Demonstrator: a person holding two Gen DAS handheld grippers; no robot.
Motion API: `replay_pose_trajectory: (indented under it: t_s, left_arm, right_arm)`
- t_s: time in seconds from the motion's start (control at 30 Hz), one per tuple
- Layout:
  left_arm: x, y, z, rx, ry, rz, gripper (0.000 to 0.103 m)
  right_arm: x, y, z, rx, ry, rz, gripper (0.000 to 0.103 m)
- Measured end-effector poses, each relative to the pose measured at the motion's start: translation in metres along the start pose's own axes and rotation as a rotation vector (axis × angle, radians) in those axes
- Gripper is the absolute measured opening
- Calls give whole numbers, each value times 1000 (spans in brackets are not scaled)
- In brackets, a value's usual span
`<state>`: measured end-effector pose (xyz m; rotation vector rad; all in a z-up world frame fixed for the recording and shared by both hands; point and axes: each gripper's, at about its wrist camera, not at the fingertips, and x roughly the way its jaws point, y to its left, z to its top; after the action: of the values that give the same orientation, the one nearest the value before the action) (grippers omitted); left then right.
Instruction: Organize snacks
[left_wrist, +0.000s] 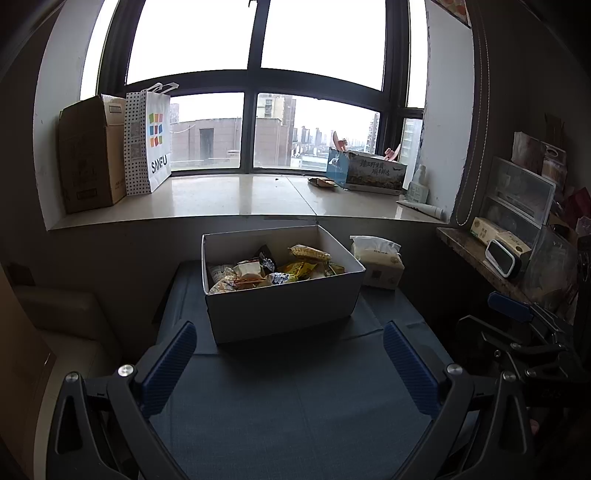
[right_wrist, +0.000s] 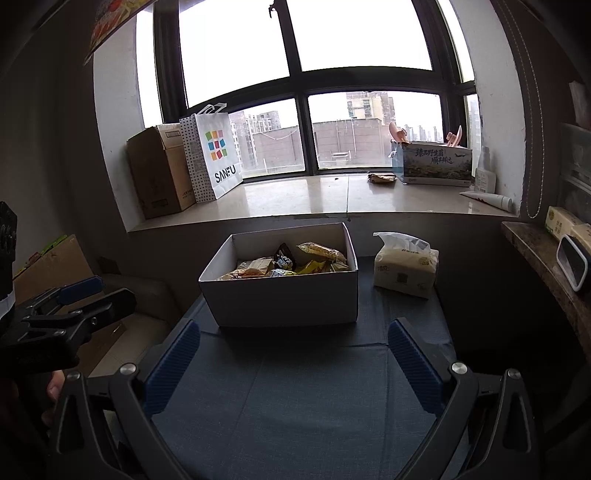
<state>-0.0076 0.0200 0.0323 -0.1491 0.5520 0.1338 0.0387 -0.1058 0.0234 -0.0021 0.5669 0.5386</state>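
A white cardboard box stands on the blue-grey cloth-covered table, filled with several snack packets in yellow, orange and black wrappers. My left gripper hovers open just in front of the box, its blue pads empty. My right gripper is likewise open and empty, a little nearer than the box front. Each gripper shows at the edge of the other's view: the right gripper and the left gripper.
A pack of tissues sits right of the box. The windowsill holds a brown carton, a white shopping bag, a printed box and a loose packet. A cluttered shelf runs along the right.
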Motion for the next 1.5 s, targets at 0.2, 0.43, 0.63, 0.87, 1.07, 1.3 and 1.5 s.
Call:
replay_pose_trajectory:
  t_s: [0.2, 0.43, 0.63, 0.87, 1.07, 1.3, 1.5]
  left_arm:
    - [0, 0, -1, 2, 3, 1, 103]
    - [1, 0, -2, 0, 6, 0, 103]
    - [1, -1, -2, 0, 7, -1, 103]
    - [1, 0, -3, 4, 9, -1, 103]
    - [2, 0, -3, 5, 16, -2, 103]
    - [2, -1, -3, 6, 17, -2, 103]
    - [2, -1, -4, 8, 19, -2, 103]
  right_arm:
    - [0, 0, 0, 0, 1, 0, 103]
    - [1, 0, -2, 0, 7, -1, 103]
    - [2, 0, -2, -2, 8, -1, 103]
    - [2, 0, -3, -4, 10, 0, 103]
    - [3, 0, -4, -5, 17, -1, 103]
    - [4, 0, -5, -8, 19, -2, 103]
    - [4, 0, -5, -8, 21, -3, 103]
